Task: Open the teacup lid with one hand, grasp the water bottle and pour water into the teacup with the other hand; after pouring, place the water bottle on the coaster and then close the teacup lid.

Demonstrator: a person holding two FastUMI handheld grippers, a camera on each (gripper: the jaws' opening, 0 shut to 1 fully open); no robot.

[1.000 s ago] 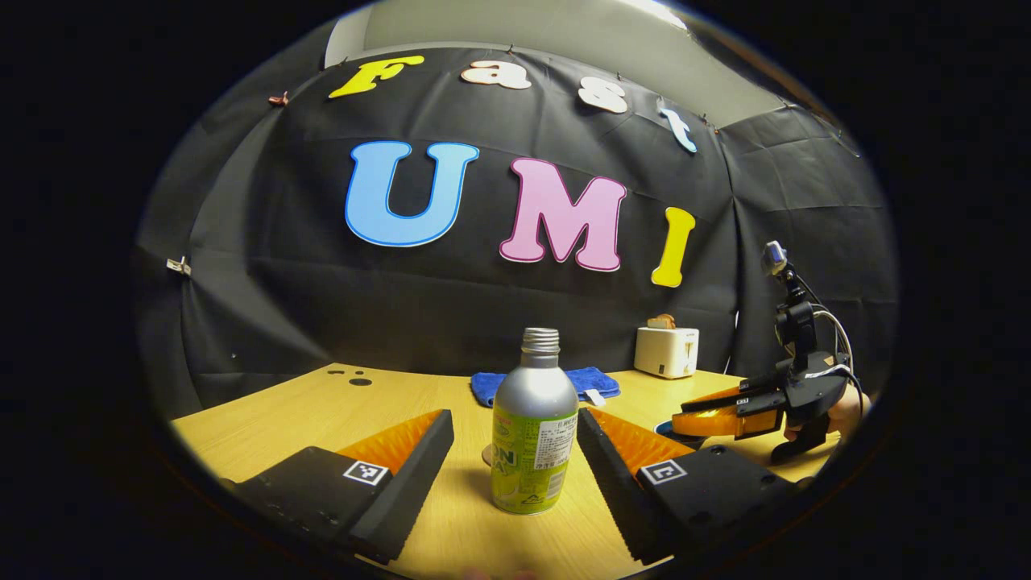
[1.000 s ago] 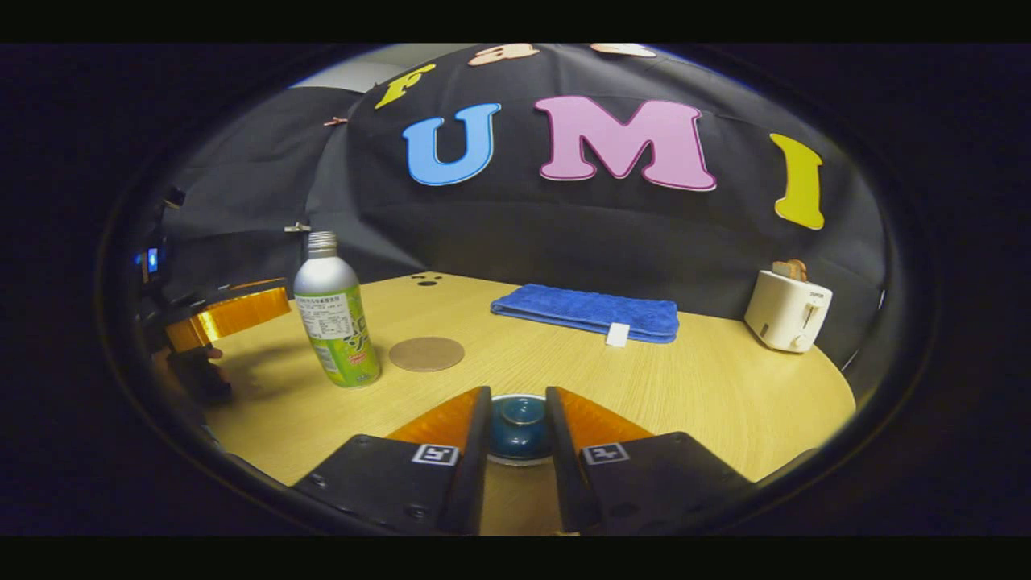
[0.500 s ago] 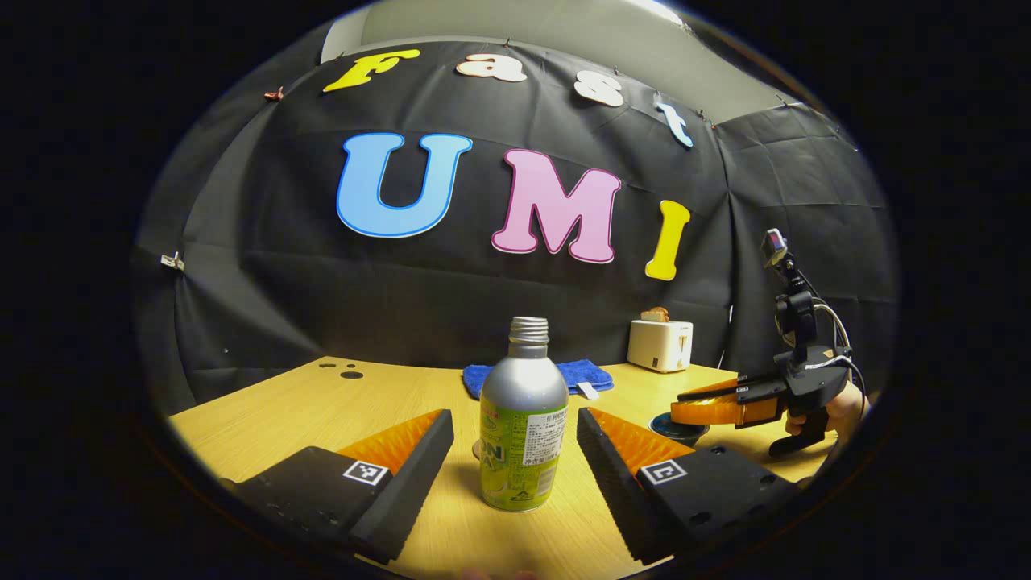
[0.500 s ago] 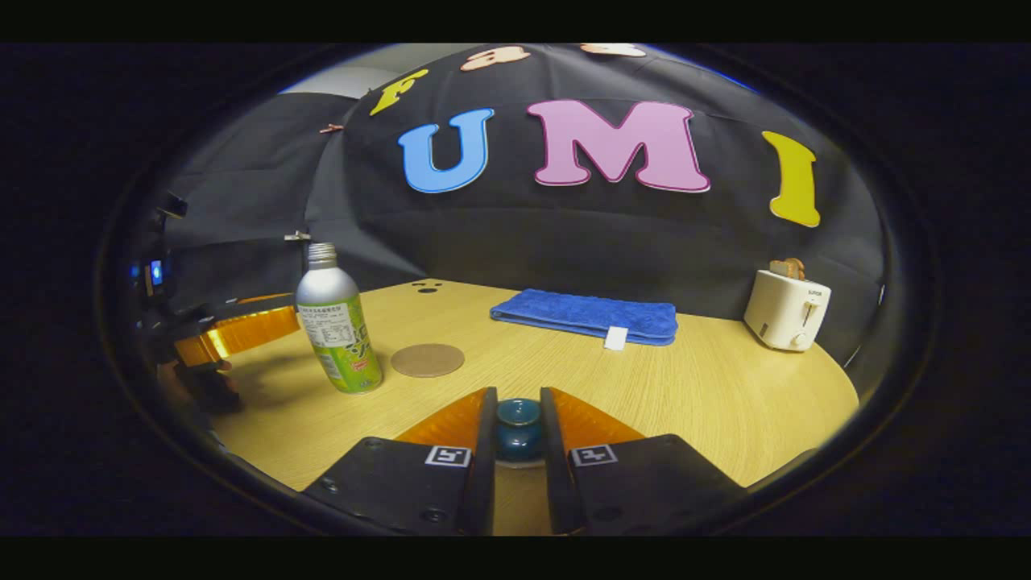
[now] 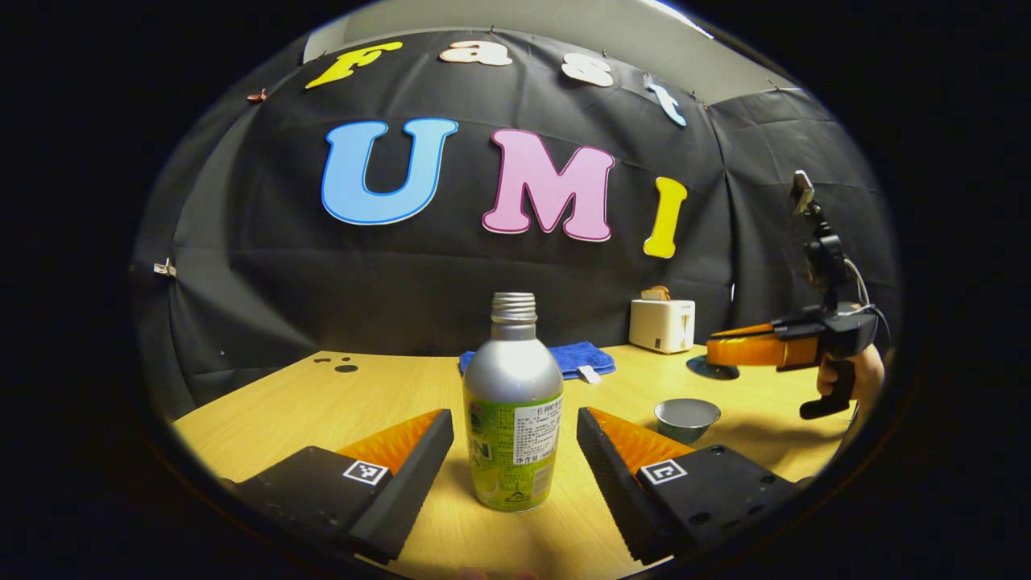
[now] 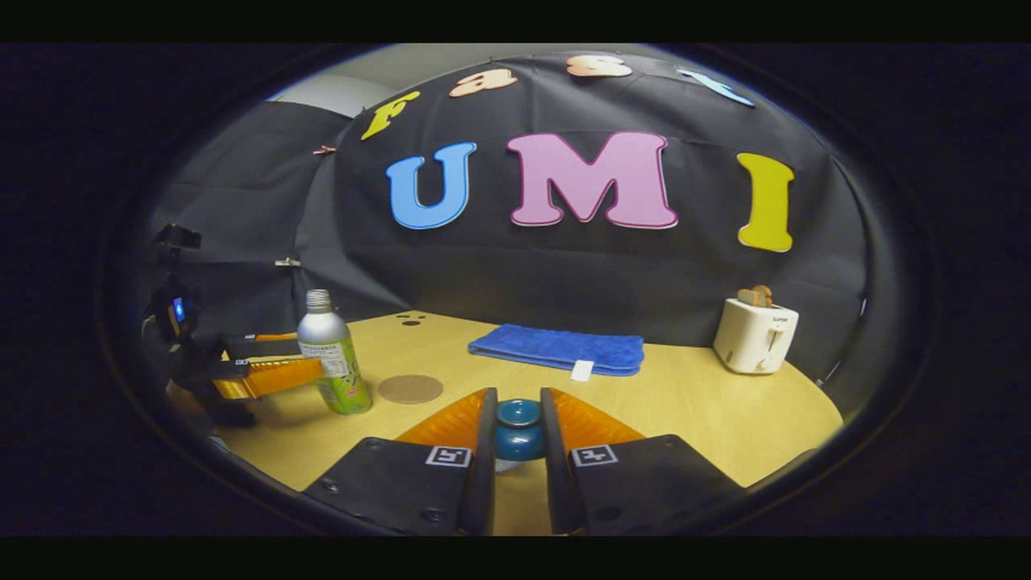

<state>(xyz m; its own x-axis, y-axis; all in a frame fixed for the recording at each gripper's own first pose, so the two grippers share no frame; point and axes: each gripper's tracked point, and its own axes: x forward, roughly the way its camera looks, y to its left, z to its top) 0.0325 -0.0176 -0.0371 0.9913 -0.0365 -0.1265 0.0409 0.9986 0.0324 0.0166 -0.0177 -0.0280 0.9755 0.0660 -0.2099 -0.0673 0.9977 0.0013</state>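
Observation:
A silver water bottle point(image 5: 512, 415) with a green label and no cap stands upright on the wooden table point(image 5: 322, 407), between the fingers of my open left gripper point(image 5: 514, 451); neither finger touches it. My right gripper point(image 6: 517, 431) is shut on the knob of the blue teacup lid point(image 6: 518, 428), held up in the air. In the left gripper view the lid point(image 5: 713, 369) hangs under the right gripper point(image 5: 745, 351), above and beyond the uncovered teacup point(image 5: 686, 418). The round brown coaster point(image 6: 410, 388) lies just right of the bottle point(image 6: 332, 354) in the right gripper view.
A folded blue towel point(image 6: 557, 350) lies near the back of the table. A white toaster point(image 6: 754, 334) with toast stands at the back right. A person's hand point(image 5: 860, 372) holds the right gripper. Two small dark holes point(image 5: 340, 365) mark the far left tabletop.
The right gripper has lifted the lid up off the teacup, leaving the cup uncovered. My left gripper has moved closer, so the bottle now stands deeper between its open fingers.

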